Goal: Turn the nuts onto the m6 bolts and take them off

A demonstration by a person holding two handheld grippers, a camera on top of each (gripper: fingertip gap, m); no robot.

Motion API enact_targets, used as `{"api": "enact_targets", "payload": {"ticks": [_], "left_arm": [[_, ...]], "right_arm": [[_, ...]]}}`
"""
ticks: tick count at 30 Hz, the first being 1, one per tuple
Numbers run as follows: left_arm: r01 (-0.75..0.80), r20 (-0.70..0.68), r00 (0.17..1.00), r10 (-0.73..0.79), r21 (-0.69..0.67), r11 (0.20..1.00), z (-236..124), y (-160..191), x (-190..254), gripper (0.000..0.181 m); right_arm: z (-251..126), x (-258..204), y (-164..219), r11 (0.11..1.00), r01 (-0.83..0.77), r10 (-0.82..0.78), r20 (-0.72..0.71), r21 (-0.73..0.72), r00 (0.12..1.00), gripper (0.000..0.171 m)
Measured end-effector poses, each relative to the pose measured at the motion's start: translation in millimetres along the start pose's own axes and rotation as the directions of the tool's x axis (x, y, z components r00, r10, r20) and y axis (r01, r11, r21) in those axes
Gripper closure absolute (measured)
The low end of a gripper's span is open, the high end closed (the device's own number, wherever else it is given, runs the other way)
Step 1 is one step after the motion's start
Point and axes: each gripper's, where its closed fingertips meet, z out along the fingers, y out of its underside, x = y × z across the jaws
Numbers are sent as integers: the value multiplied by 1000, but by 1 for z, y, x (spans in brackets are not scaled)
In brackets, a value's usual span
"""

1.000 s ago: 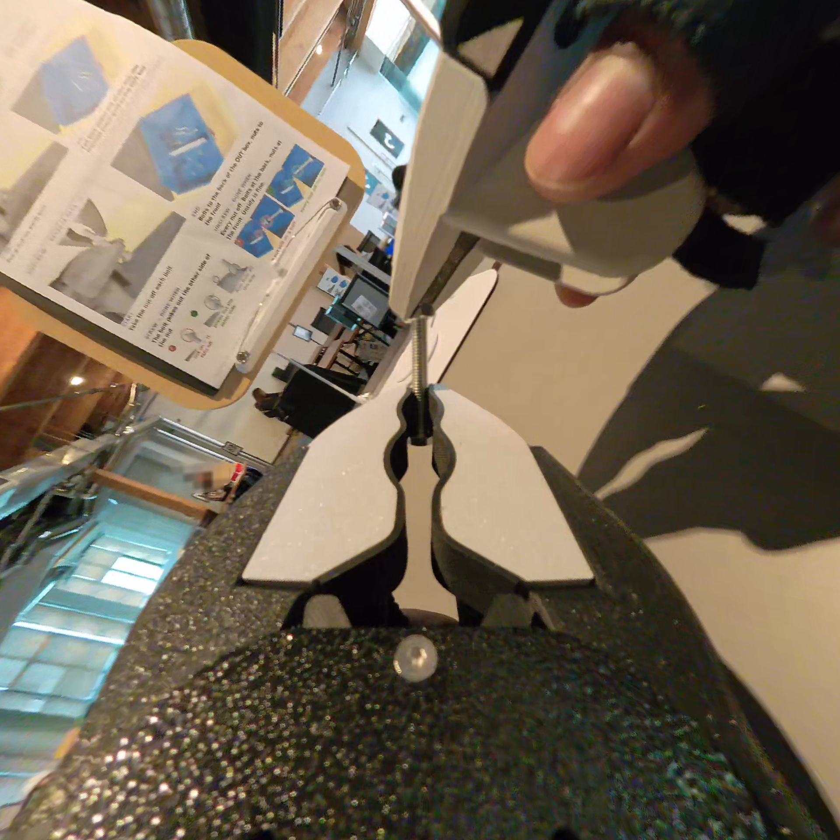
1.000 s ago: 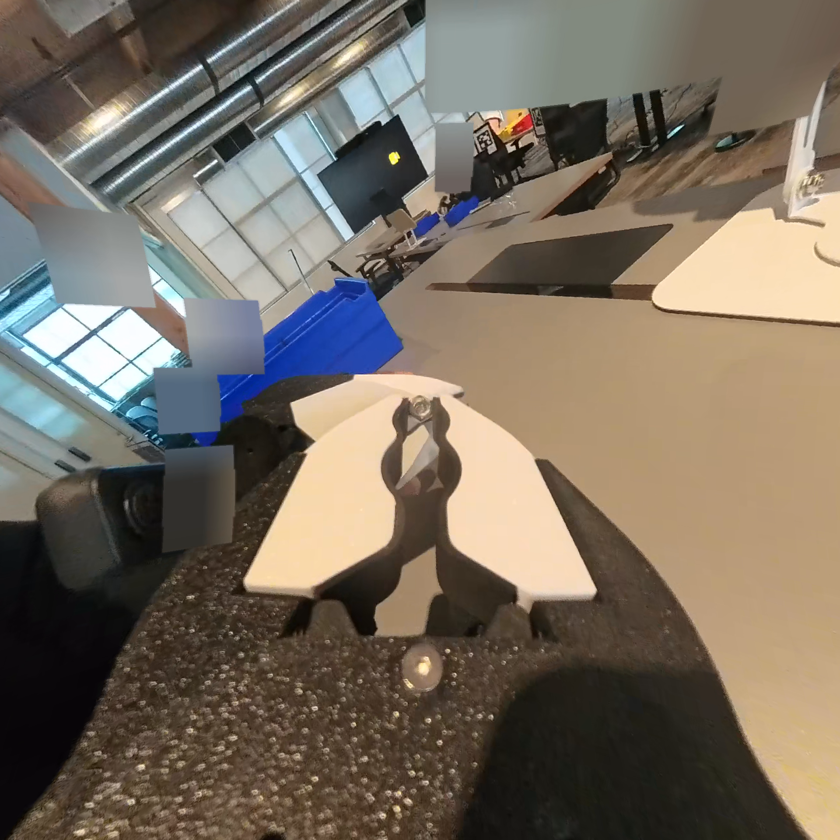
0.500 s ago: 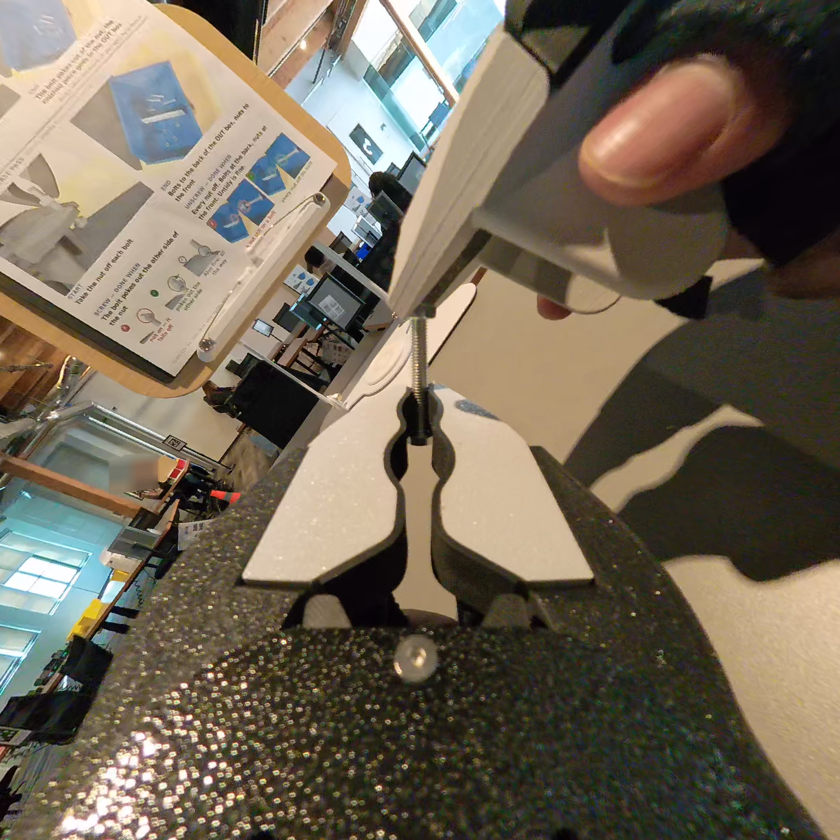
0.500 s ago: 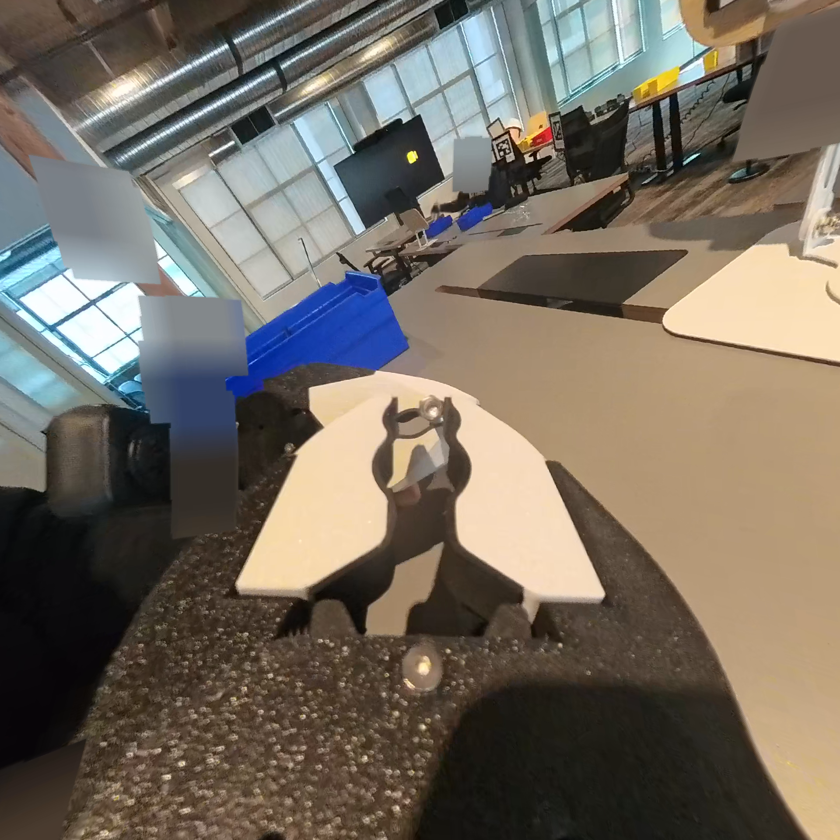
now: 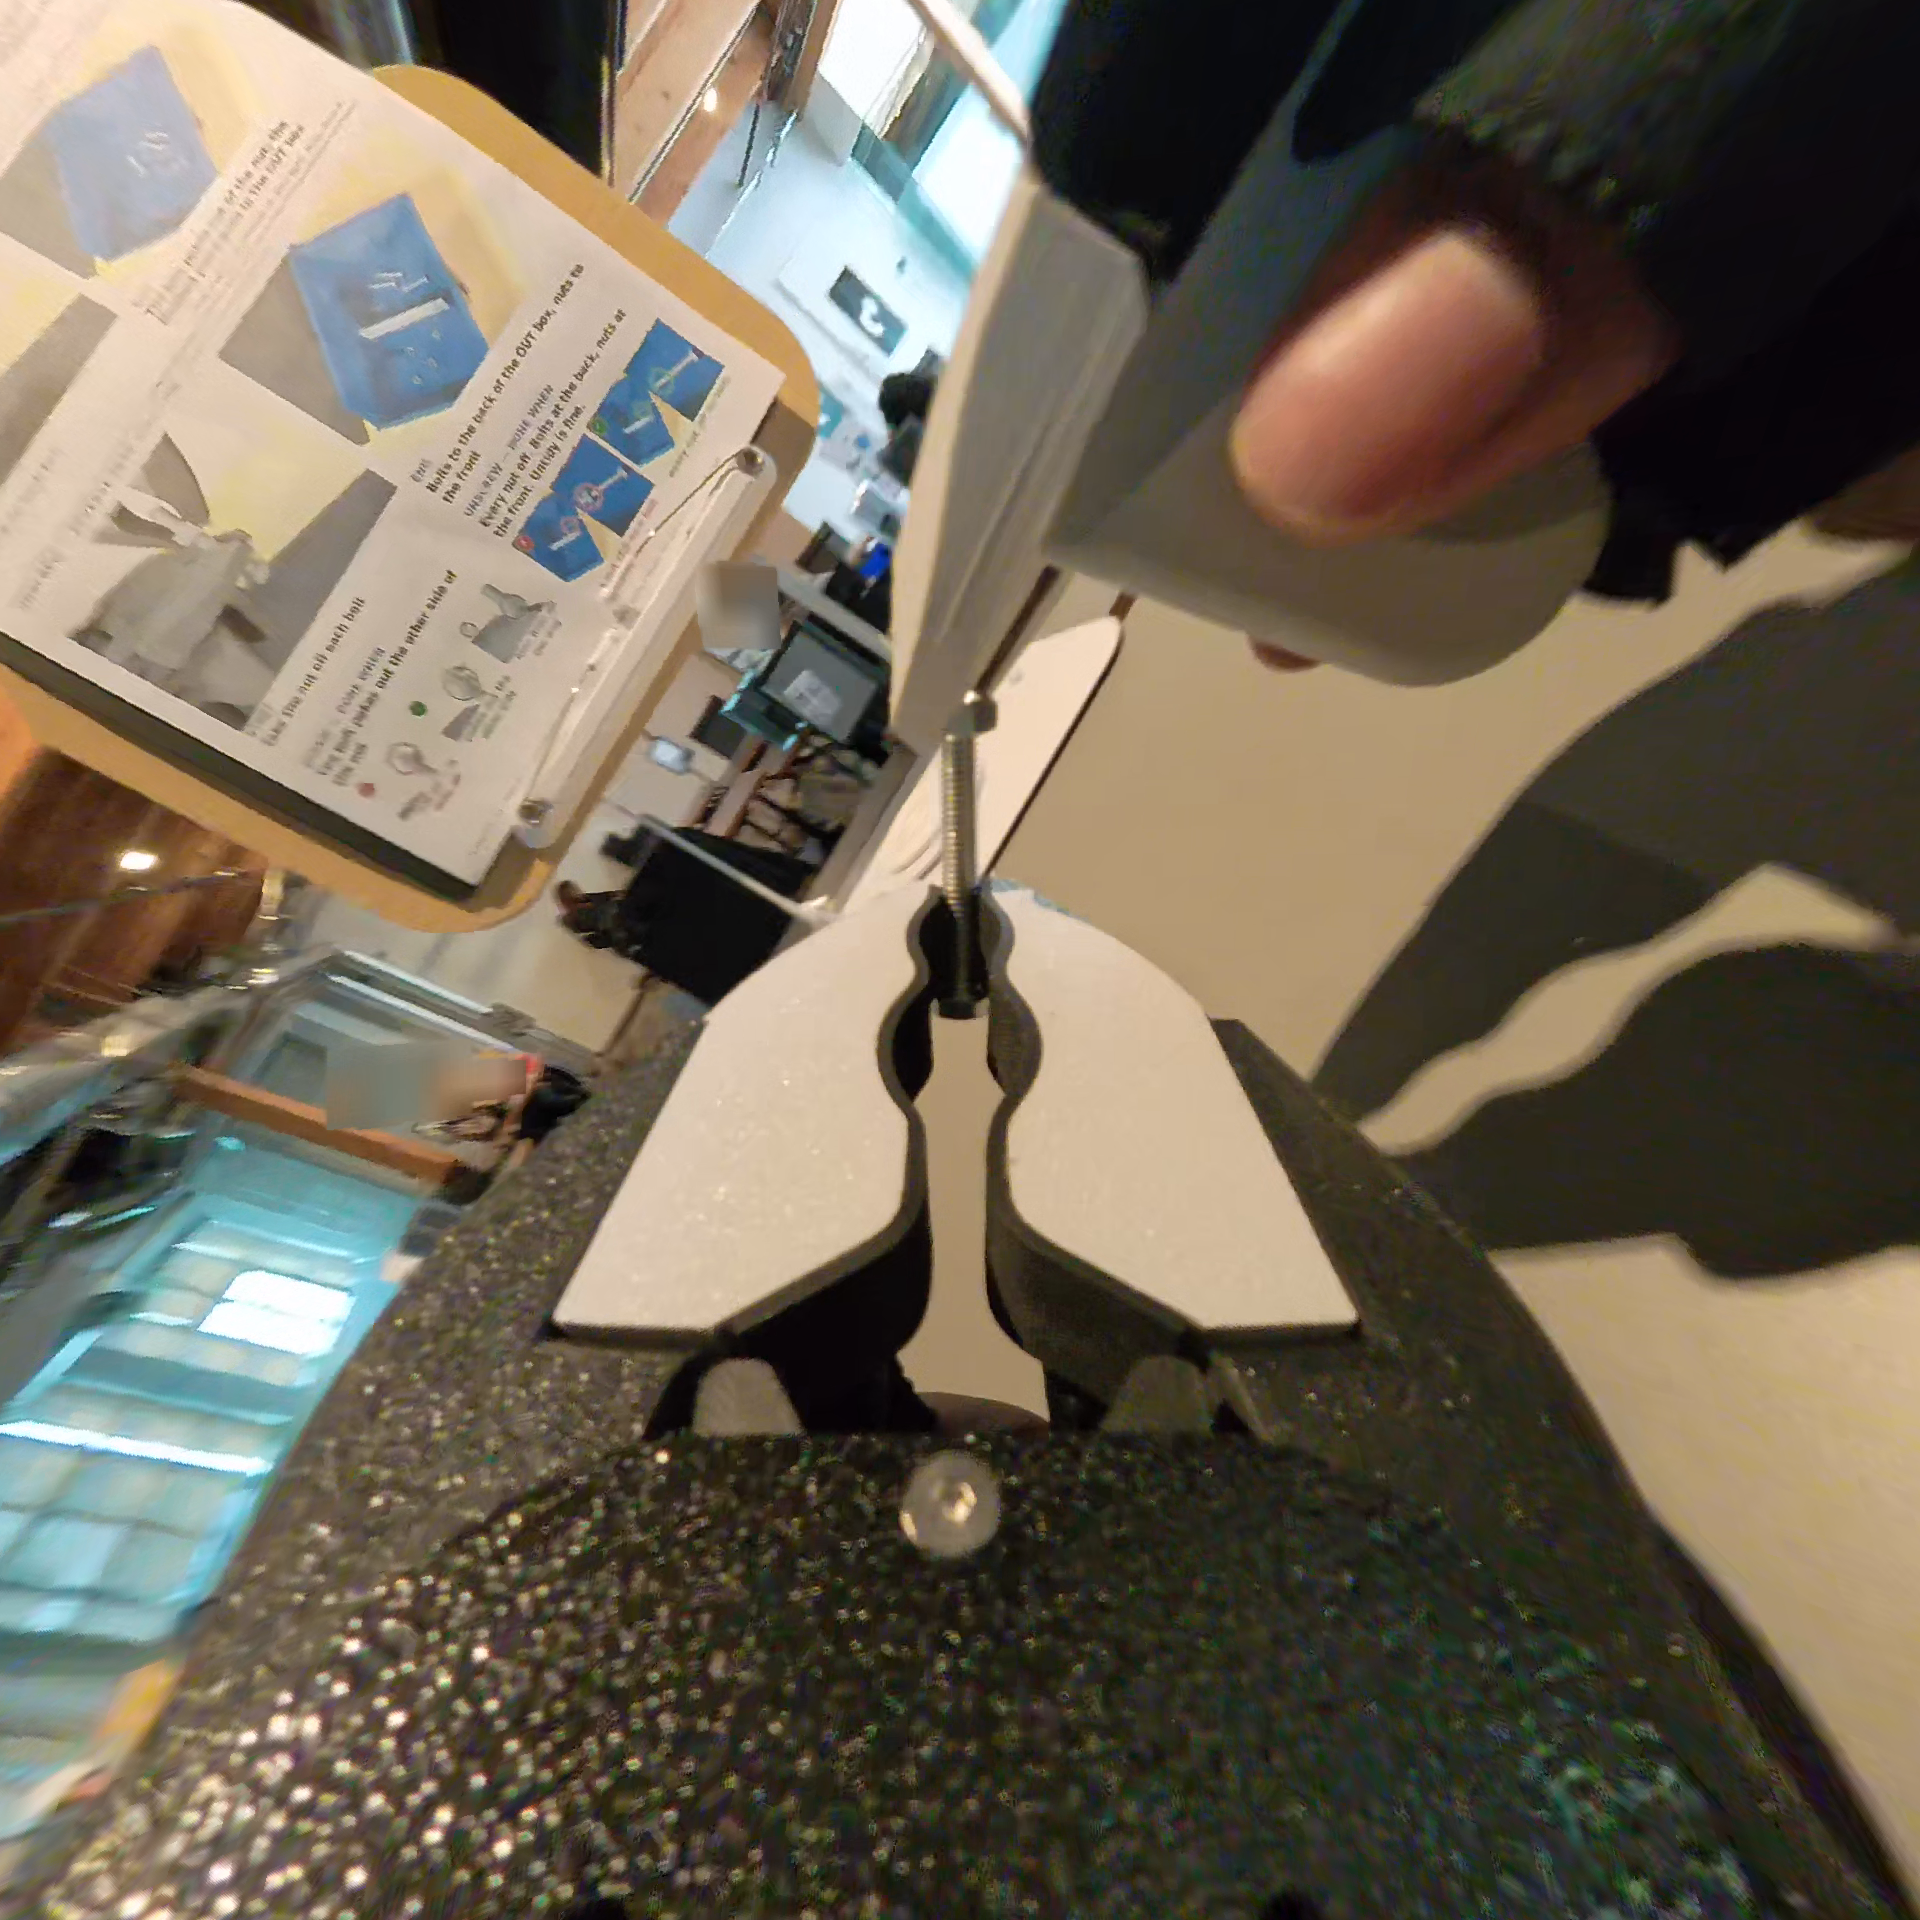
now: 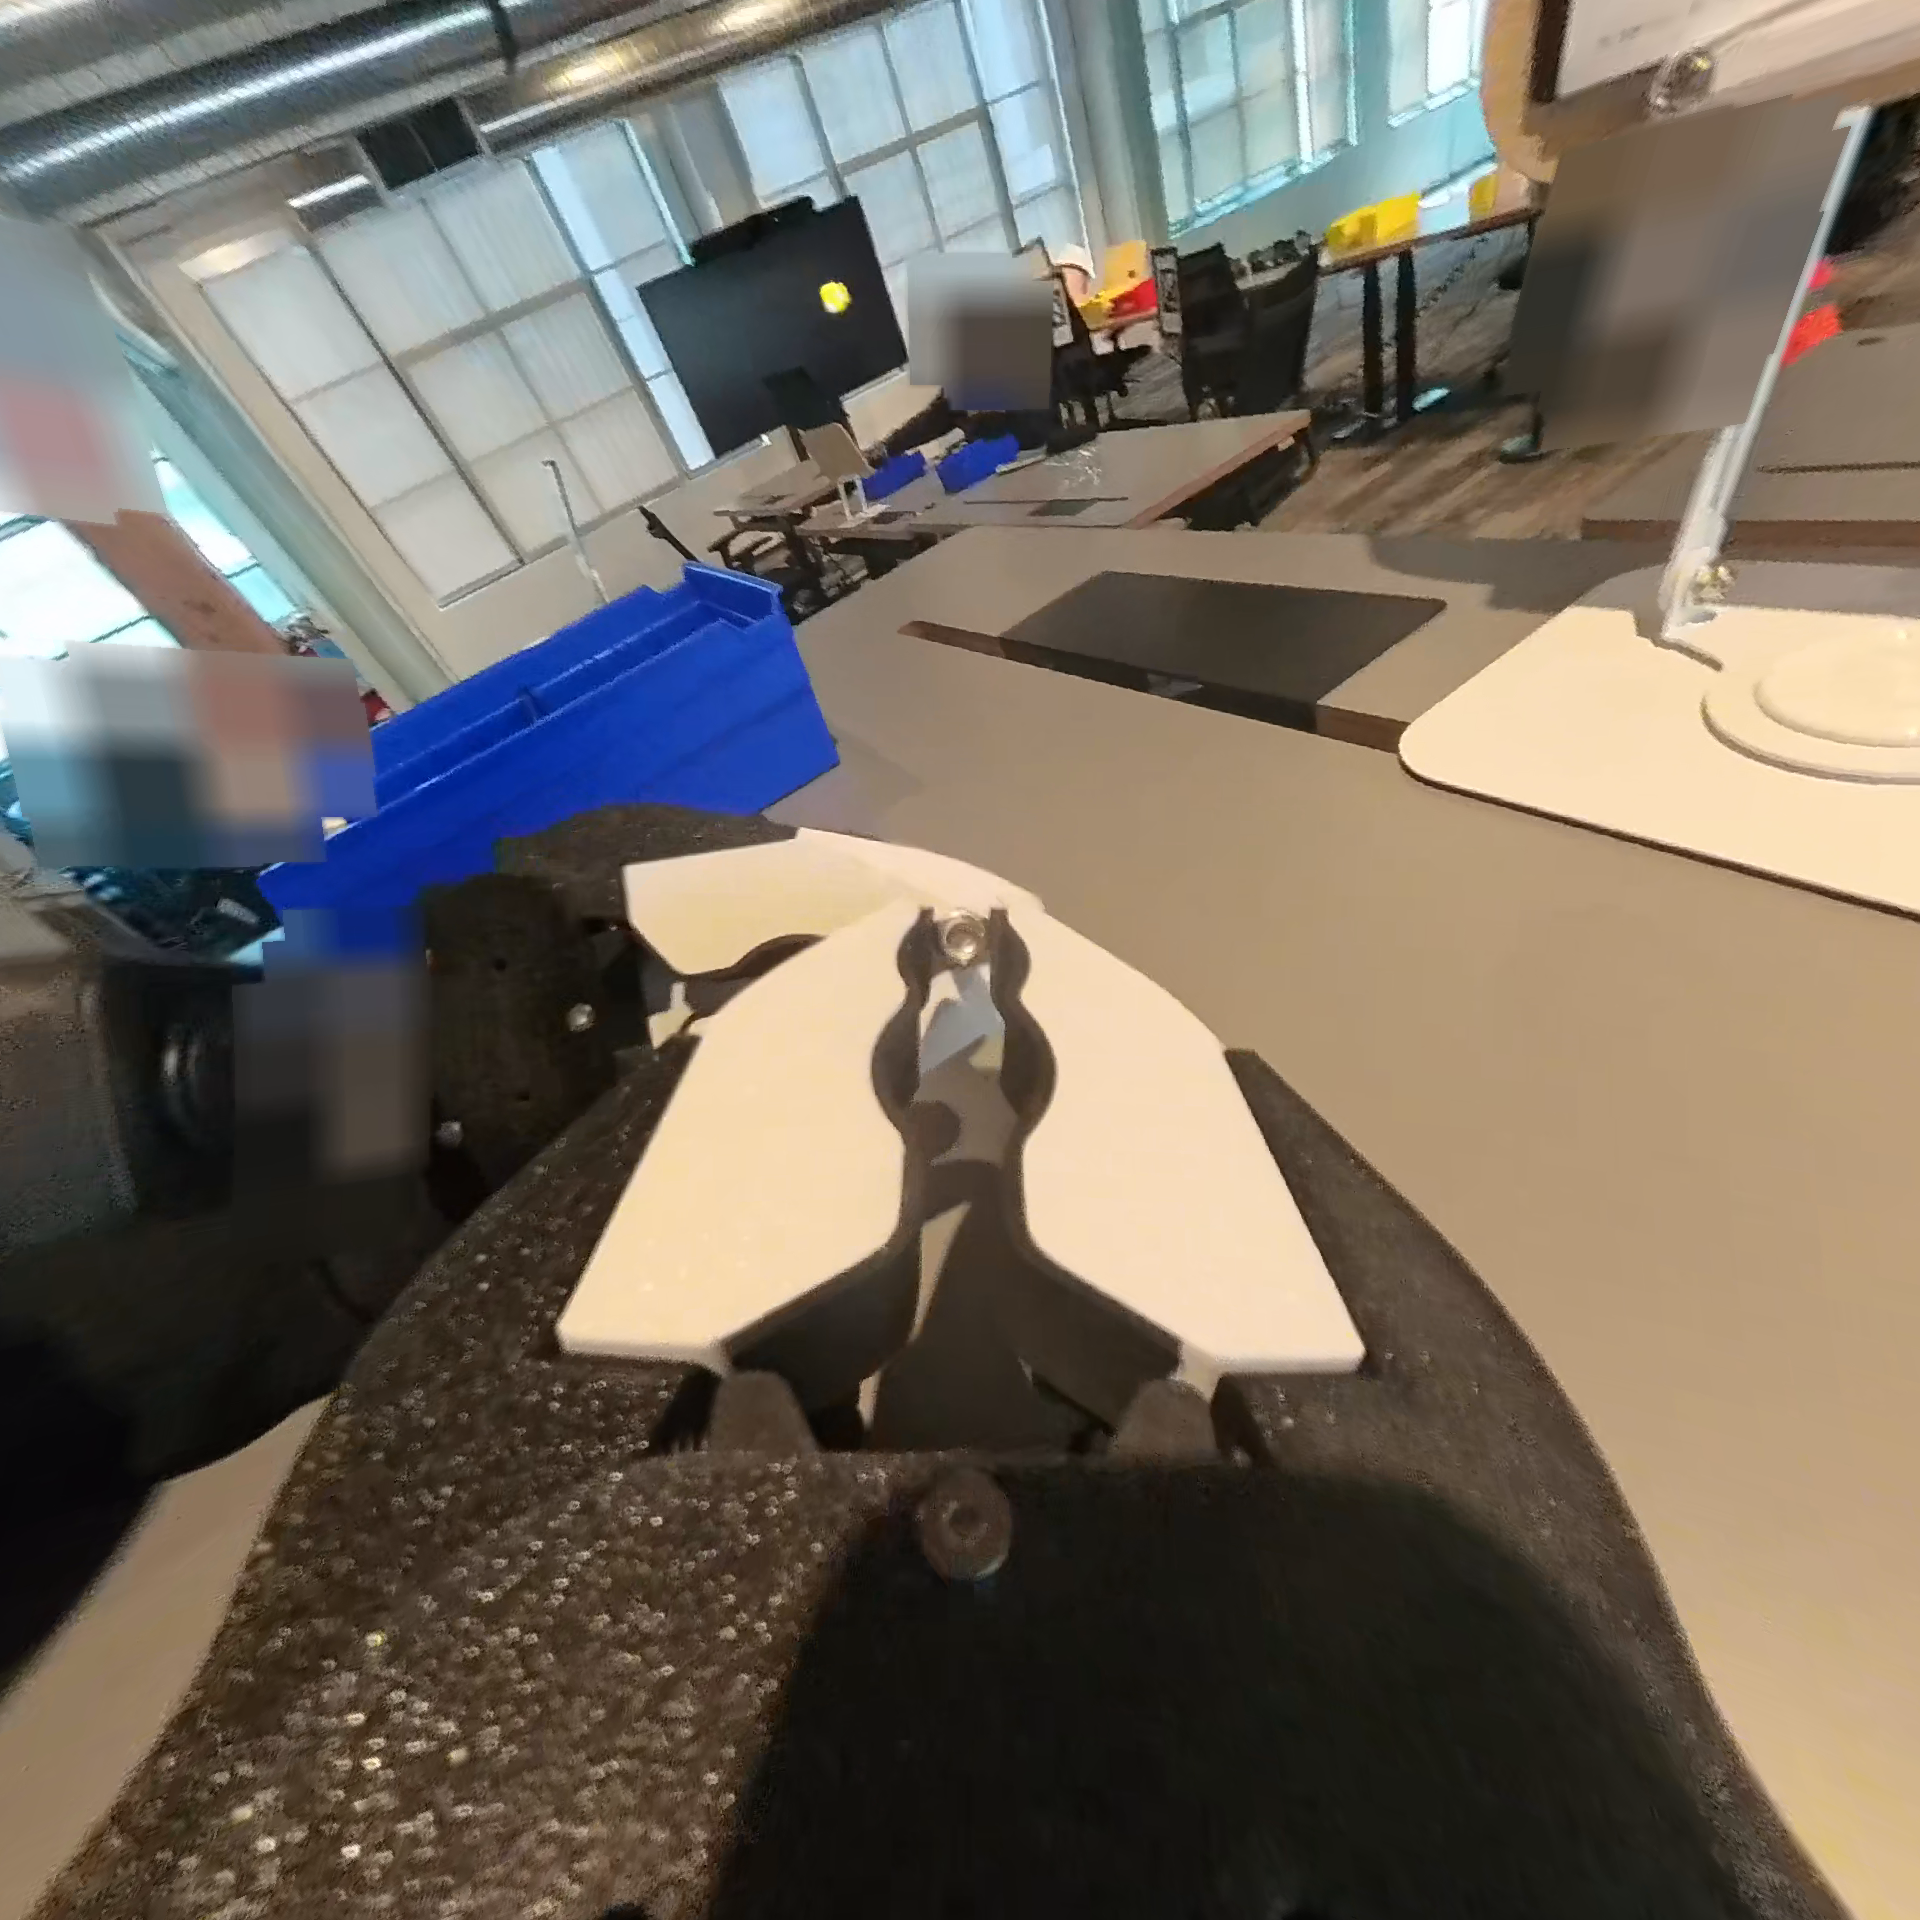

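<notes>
Left claw (image 5: 961, 961) clenches the bolt (image 5: 958, 821); right claw (image 6: 956, 935) grasps the nut (image 6: 954, 940): keep both coaxial, turn gently.

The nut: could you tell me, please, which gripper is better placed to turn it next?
Right. The right gripper is shut on the nut at the bolt's far end, so twisting it should turn the nut. The left gripper merely clamps the bolt's head end, holding it steady.

White-faced claw (image 5: 961, 956), speckled black housing
</notes>
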Motion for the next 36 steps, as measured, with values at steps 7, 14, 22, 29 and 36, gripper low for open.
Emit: {"api": "enact_targets", "payload": {"ticks": [7,14,22,29,36], "left_arm": [[-158,49,986,162,-70,985,1,1,-1,177],[-32,-15,999,31,-43,999,4,2,7,177],[97,-70,993,-99,-32,995,5,2,10,176],[127,-130,983,-126,-4,992,5,0,15,176],[74,-223,973,-57,70,995,1,-13,33,176]], "right_arm": [[-2,8,4,948,-319,319,-65,14,946,161],[-1,8,5,940,-342,342,-45,8,939,158],[-4,13,-4,943,-330,332,-27,41,943,144],[-26,2,-34,994,104,-107,137,30,985,148],[-46,0,11,690,695,-652,244,-204,718,148]]}}
